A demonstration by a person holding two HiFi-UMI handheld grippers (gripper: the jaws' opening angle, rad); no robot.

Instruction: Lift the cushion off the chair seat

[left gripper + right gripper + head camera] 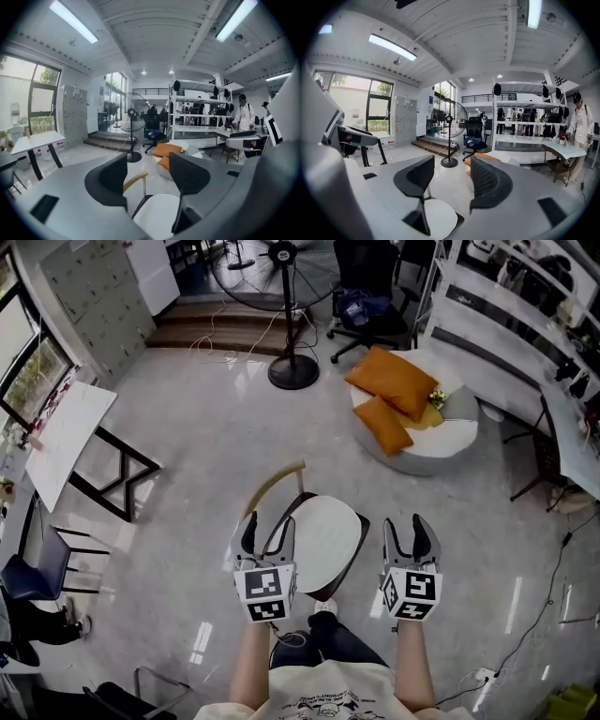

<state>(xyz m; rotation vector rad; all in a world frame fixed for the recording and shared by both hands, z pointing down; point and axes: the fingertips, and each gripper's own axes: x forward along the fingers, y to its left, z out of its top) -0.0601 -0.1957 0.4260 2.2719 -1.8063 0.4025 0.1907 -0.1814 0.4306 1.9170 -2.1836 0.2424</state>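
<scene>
We hold the left gripper (268,527) and the right gripper (405,525) over the chair (273,482), dark ribbed jaws of both released and empty. The cushion (323,540), a smooth white rounded pad, lies flat on the black-framed seat between them, with the curved wooden backrest at 11 o'clock. A pedestal fan (293,369) stands at 12 o'clock on the glossy floor (206,437), and orange pillows (392,381) lie at 1 o'clock.

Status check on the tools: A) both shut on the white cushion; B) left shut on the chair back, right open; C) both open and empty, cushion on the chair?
C: left tool and right tool both show jaws apart with nothing gripped, and the white cushion lies on the chair.
</scene>
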